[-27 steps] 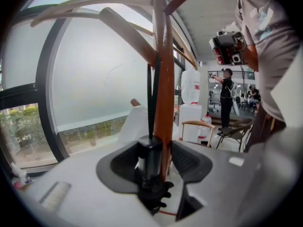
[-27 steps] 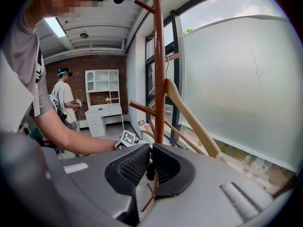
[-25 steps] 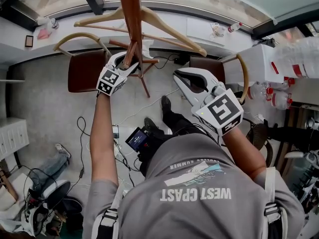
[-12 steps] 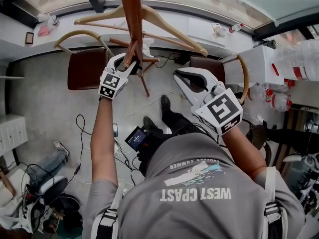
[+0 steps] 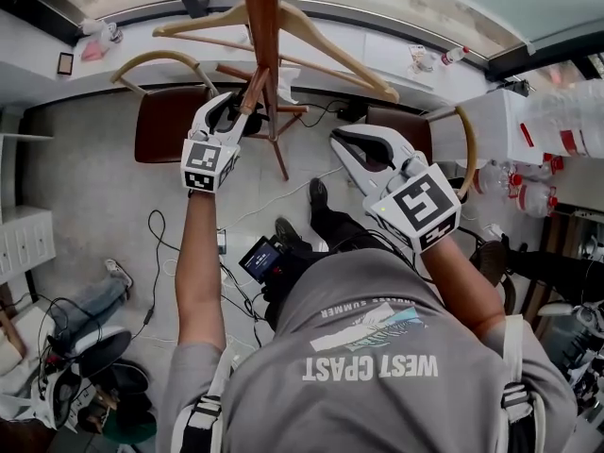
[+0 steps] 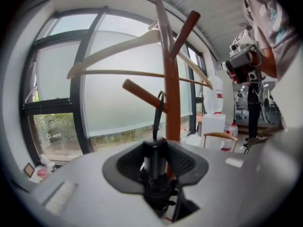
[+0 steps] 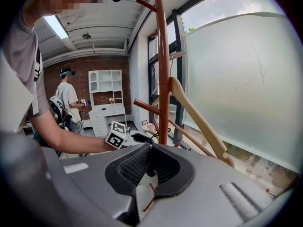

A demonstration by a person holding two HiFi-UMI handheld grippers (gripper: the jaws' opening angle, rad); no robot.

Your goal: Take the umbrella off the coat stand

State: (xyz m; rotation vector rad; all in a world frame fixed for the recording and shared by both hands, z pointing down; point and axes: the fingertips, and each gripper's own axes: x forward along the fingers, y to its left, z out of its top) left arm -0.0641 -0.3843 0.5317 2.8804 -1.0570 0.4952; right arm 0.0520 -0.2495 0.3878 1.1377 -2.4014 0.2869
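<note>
1. The left gripper (image 5: 238, 104) has closed from a wide gape to about half span. Its pads now clamp the stubby black cylindrical handle of the folded black umbrella (image 6: 154, 167).
2. With that grip made, it has lifted and tipped upward beside the red-brown wooden coat stand (image 5: 262, 26). The task has therefore passed from grasping to unhooking.
3. The umbrella hangs just beside the pole. Its thin black wrist strap (image 6: 156, 119) runs up to a slanted red-brown peg (image 6: 142, 94) and seems still looped over it, though the wide-angle view blurs that joint.
4. The right gripper (image 5: 342, 147) has not moved. Its jaws stand well apart with nothing between them, off to the right of the stand.
5. As I judge it, 1 step is left: sliding the strap up off the peg's tip. After that the umbrella must be drawn clear of the pale wooden hanger (image 5: 321, 41) above.
</note>
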